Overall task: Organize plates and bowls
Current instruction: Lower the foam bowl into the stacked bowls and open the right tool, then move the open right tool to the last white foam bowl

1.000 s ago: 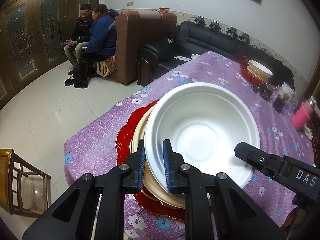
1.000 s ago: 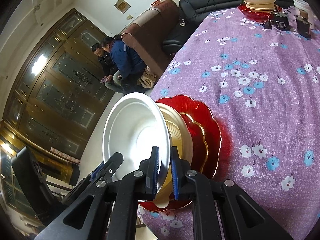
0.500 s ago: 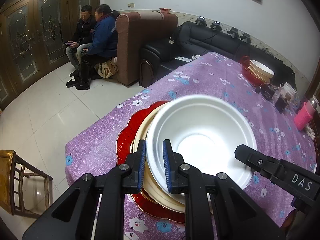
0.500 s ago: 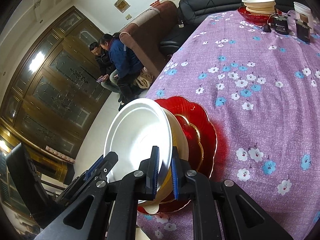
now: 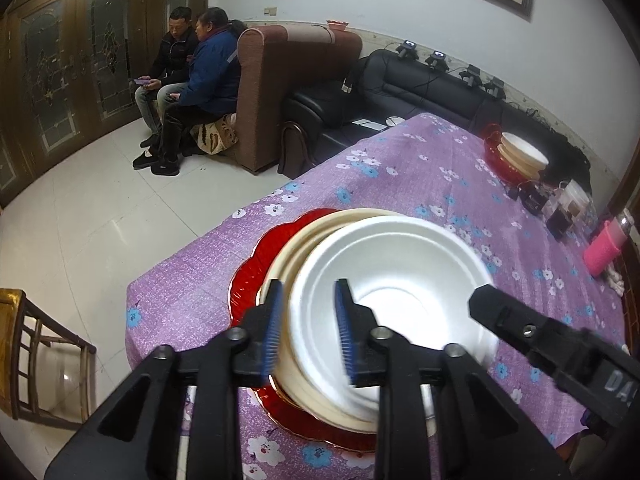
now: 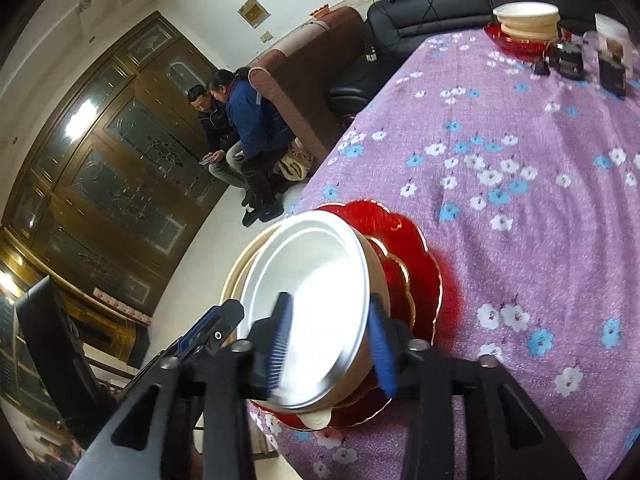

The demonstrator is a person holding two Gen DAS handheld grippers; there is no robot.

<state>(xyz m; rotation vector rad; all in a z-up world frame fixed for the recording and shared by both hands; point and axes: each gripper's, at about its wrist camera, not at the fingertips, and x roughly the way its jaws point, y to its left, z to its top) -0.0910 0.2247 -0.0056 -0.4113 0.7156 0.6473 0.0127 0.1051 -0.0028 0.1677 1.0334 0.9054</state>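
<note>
Left wrist view: white bowl (image 5: 396, 300), smooth and slightly blurred, sits atop cream bowls (image 5: 288, 264) on red plates (image 5: 256, 264); both hand-held grippers (image 5: 308, 332) (image 6: 330, 344) are opening, rim seemingly released.

White "DA" letters on right gripper (image 5: 612, 380) body.

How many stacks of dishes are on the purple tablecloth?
2. The near stack, a white bowl on cream dishes and red plates, sits at the table's near corner; the far stack stands by the sofa end.
</note>
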